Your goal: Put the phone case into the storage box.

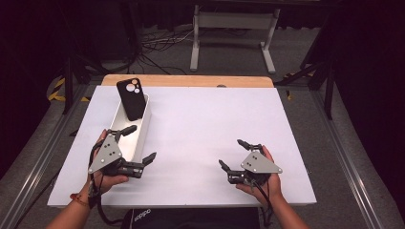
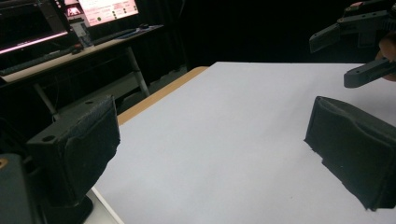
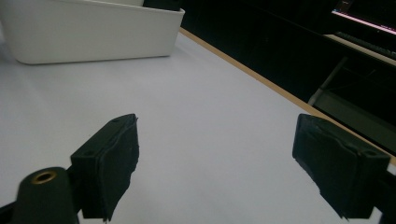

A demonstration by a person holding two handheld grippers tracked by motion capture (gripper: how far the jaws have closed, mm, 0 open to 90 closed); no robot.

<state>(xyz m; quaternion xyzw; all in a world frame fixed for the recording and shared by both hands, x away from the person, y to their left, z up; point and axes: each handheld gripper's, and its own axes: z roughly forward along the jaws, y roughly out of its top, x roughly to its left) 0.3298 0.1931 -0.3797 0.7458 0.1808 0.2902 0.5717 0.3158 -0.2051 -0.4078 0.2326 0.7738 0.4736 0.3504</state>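
From the high view I see a table covered by a white sheet [image 1: 205, 143], with a strip of bare wooden edge [image 1: 191, 80] showing along its far side. On the left part of the sheet sits a long white bin [image 1: 142, 131], running away from me. A black phone case [image 1: 132, 98] stands in the bin's far end, leaning upright, its camera cutouts at the top. My left gripper [image 1: 142, 143] is held in my left hand [image 1: 102, 179] just beside the near end of the bin, one jaw reaching over the bin's near rim, the other over the sheet; the jaws are spread wide apart and hold nothing. My right gripper [image 1: 233, 153] is held in my right hand [image 1: 270, 183] over the near right part of the sheet, well apart from the bin, and its jaws are also spread apart and empty. In the left gripper view, the two padded black jaws frame bare white sheet, with the right gripper [image 2: 355, 51] farther off at the upper right. In the right gripper view, the open jaws frame the sheet, and the white bin [image 3: 93, 32] lies ahead at the upper left.
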